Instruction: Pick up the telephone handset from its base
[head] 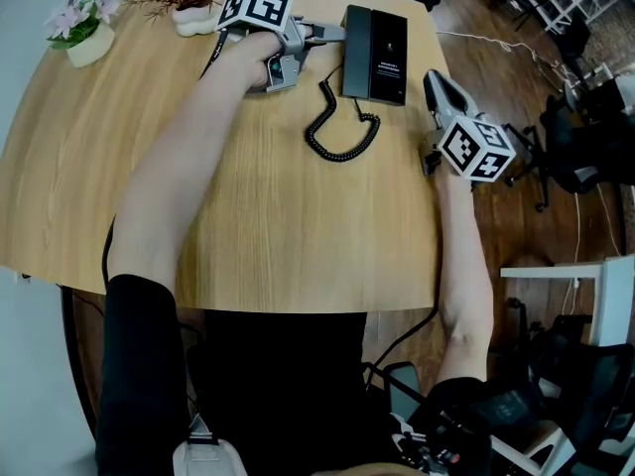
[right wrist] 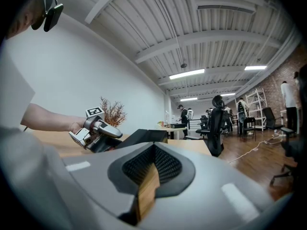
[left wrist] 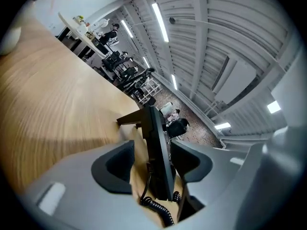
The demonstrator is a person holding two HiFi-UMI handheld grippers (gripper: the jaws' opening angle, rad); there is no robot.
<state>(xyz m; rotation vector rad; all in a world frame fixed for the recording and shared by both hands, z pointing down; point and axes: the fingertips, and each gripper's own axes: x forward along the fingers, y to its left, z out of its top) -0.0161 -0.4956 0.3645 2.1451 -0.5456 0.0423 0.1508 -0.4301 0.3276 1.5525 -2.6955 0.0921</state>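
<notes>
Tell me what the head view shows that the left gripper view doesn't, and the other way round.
Only the head view: the person's arms, the right hand-held gripper by the table's right edge, a pink-flower pot, and the cord's whole coil.
Only the left gripper view: the left hand-held gripper's jaws standing apart with the telephone between them, and the ceiling lights.
Both: the telephone, part of the cord, and the wooden table.
</notes>
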